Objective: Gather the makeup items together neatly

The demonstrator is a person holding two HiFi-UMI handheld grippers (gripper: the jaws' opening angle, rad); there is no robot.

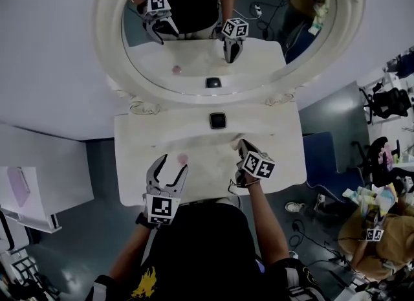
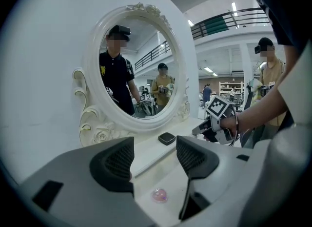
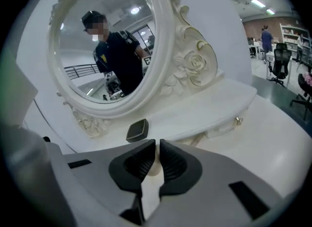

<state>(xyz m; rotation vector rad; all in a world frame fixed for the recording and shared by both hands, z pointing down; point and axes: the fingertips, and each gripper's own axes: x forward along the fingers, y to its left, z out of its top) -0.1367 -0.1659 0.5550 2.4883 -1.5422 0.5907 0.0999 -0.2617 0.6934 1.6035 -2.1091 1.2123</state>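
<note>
Right claw (image 3: 157, 148) pinches a small cream item (image 3: 153, 166) by its tips; it may slip. Left claw (image 2: 155, 153) gapes wide over pink bead (image 2: 160, 195).

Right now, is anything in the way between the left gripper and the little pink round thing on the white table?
Nothing visible. The small pink round item lies on the white dressing table just ahead of the left gripper, facing the gap between its open jaws, with bare tabletop between.
</note>
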